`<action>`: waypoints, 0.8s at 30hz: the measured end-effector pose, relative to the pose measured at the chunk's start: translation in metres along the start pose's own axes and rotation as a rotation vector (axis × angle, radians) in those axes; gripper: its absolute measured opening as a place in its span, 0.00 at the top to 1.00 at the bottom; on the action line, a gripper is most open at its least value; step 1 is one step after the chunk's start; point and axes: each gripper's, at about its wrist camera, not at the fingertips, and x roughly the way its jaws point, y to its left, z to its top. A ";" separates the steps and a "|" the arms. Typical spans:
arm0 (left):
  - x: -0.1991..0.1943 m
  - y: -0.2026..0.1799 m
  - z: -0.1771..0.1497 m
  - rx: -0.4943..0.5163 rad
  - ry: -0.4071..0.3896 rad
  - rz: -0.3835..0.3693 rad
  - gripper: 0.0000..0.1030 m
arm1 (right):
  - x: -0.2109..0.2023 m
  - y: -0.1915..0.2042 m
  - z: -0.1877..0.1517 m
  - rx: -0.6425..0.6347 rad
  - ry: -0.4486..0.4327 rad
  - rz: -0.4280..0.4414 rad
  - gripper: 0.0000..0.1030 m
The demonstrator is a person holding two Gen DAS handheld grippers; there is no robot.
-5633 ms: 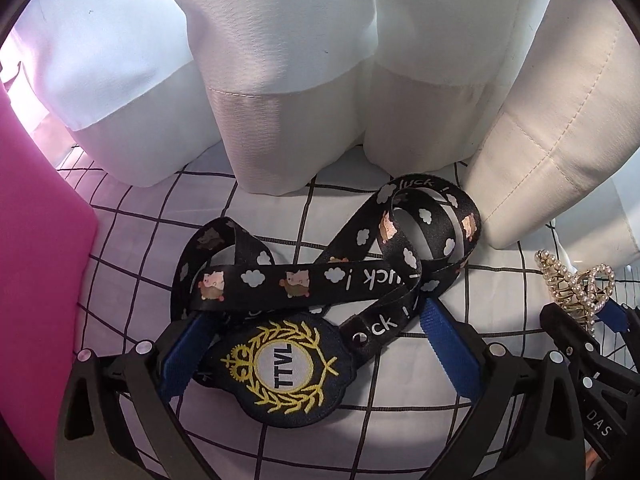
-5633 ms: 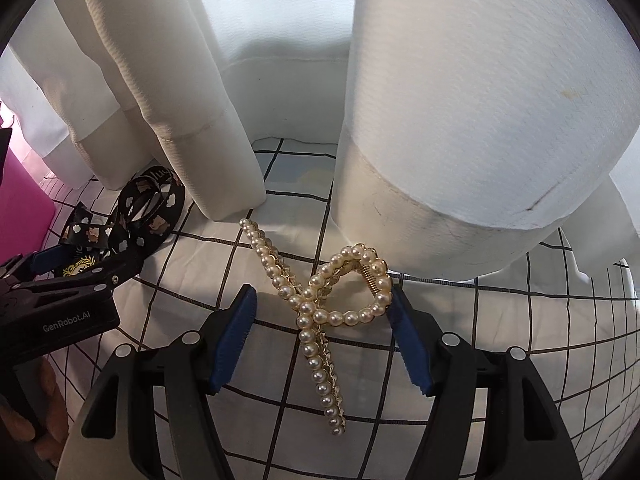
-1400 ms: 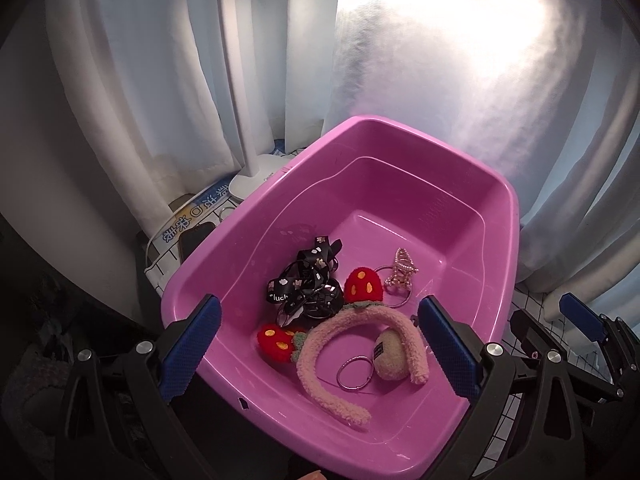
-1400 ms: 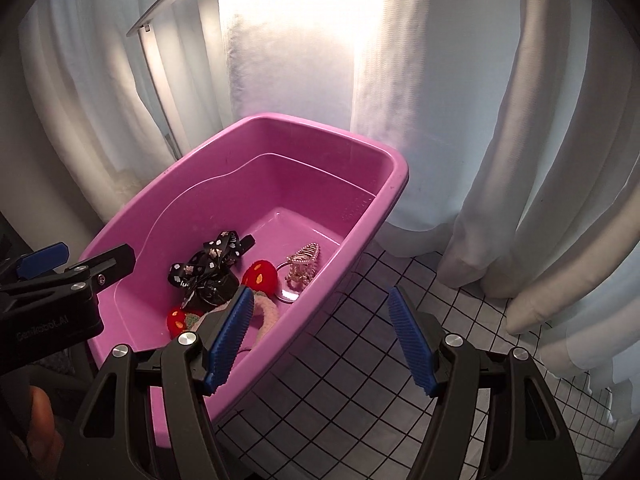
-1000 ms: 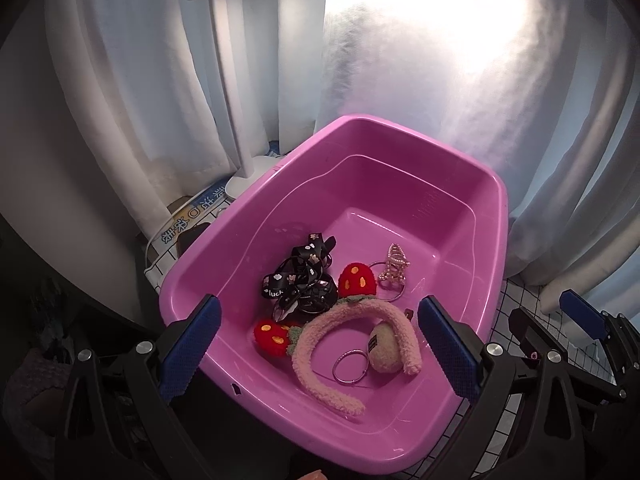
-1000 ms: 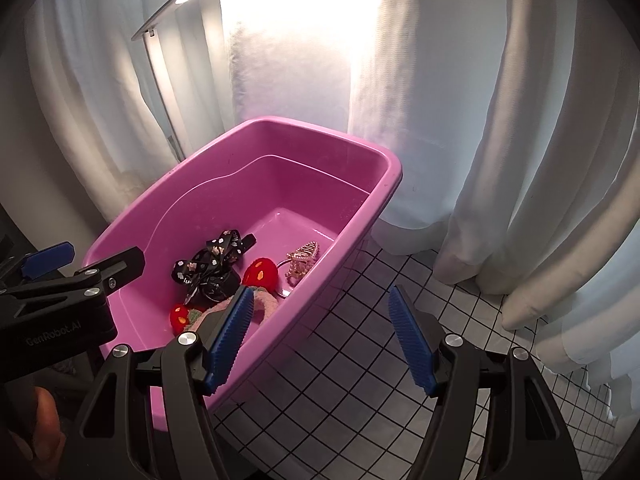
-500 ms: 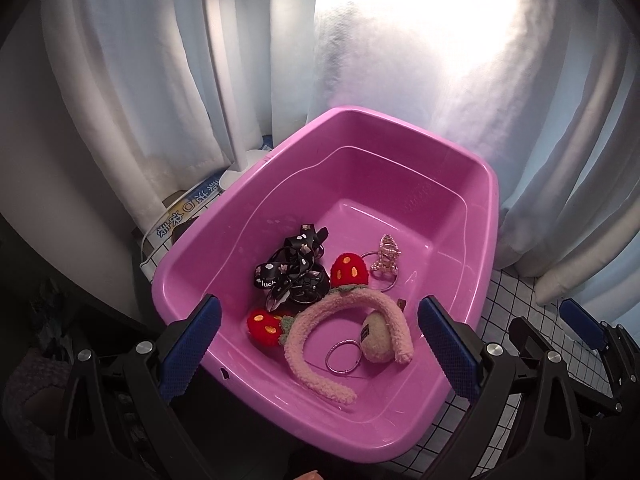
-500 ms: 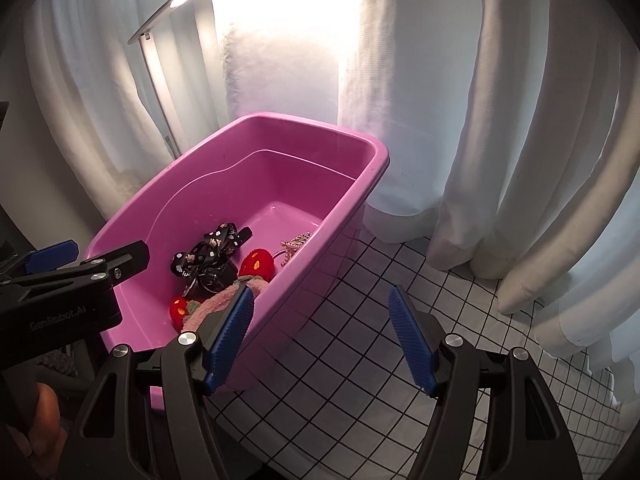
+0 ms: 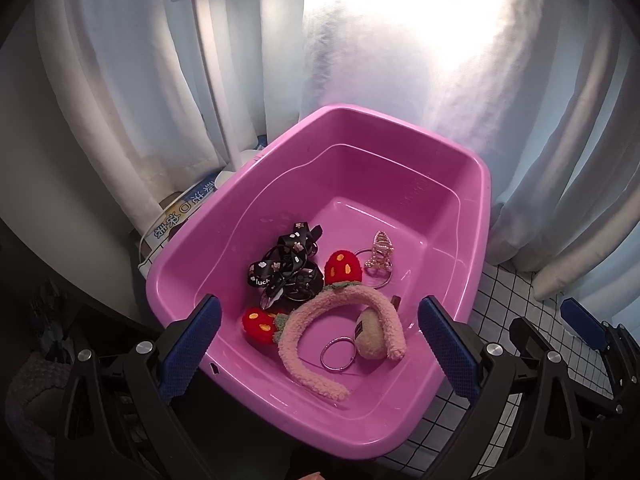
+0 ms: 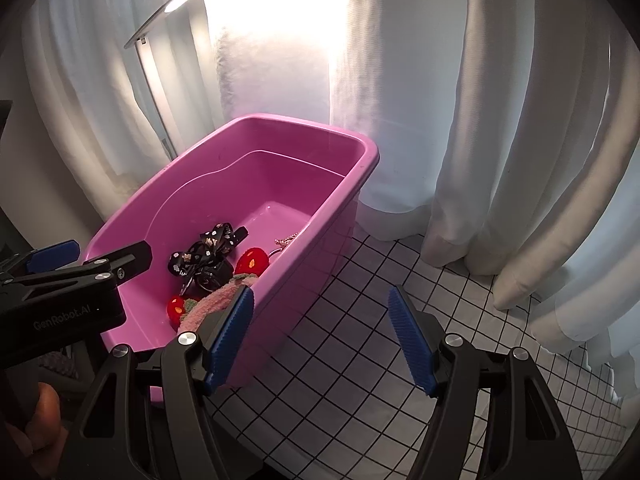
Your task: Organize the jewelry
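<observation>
A pink plastic tub (image 9: 400, 152) stands on the checked cloth; it also shows in the right wrist view (image 10: 304, 128). Inside lie a black printed lanyard (image 9: 286, 266), a pearl hair clip (image 9: 379, 254), a fuzzy pink headband (image 9: 340, 322) with red strawberry ends (image 9: 343, 266), and a key ring (image 9: 338, 354). The lanyard (image 10: 212, 250) and headband (image 10: 216, 300) show in the right wrist view too. My left gripper (image 9: 318, 344) is open and empty, above the tub's near end. My right gripper (image 10: 322, 338) is open and empty, over the cloth right of the tub.
White curtains (image 10: 500, 120) hang behind and to the right. A white desk lamp (image 9: 208, 80) stands behind the tub, lit at the top. A printed box (image 9: 180, 216) lies left of the tub. The white cloth with a black grid (image 10: 360, 360) spreads to the right.
The lanyard and the pearl clip, on the cloth between my fingers 5.6 s ago, now lie in the tub. Over the last second both grippers have drawn back and rightwards.
</observation>
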 end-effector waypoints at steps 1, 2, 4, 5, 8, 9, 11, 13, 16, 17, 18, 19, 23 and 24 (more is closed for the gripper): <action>0.000 0.000 0.000 0.000 0.000 0.001 0.06 | 0.000 0.000 0.000 0.000 0.000 0.000 0.35; 0.000 0.000 0.000 0.000 0.000 0.003 0.06 | 0.000 0.000 0.000 0.000 0.000 0.001 0.35; 0.000 0.000 0.000 -0.002 0.001 0.006 0.06 | 0.000 0.000 0.000 0.000 0.000 -0.001 0.35; 0.000 0.000 0.000 0.000 0.000 0.005 0.06 | 0.000 0.000 0.000 0.000 0.001 0.000 0.35; -0.001 0.000 0.001 0.003 -0.001 0.005 0.06 | 0.000 -0.001 -0.001 0.000 0.001 0.001 0.35; -0.001 0.000 0.001 0.004 -0.001 0.003 0.06 | -0.001 -0.002 -0.001 0.000 0.000 0.001 0.35; -0.002 -0.001 0.001 0.006 -0.002 0.004 0.06 | 0.000 -0.002 -0.001 0.000 0.000 0.000 0.35; -0.003 -0.002 0.001 0.009 -0.003 0.003 0.06 | 0.000 -0.001 -0.001 0.002 0.000 0.000 0.35; -0.004 -0.004 0.000 0.009 -0.005 0.003 0.06 | 0.000 -0.002 -0.001 0.003 0.002 0.000 0.35; -0.005 -0.004 0.000 0.010 -0.005 0.003 0.06 | -0.001 -0.002 -0.001 0.004 0.002 0.000 0.35; -0.005 -0.004 0.000 0.009 -0.005 0.003 0.06 | -0.001 -0.002 -0.002 0.006 0.000 -0.001 0.35; -0.005 -0.004 0.000 0.011 -0.007 0.002 0.06 | -0.002 -0.003 -0.002 0.008 -0.001 -0.002 0.35; -0.008 -0.008 0.000 0.017 -0.015 0.006 0.06 | -0.006 -0.005 -0.006 0.017 -0.002 -0.005 0.35; -0.009 -0.010 0.000 0.018 -0.014 0.003 0.06 | -0.006 -0.006 -0.008 0.018 -0.001 -0.006 0.35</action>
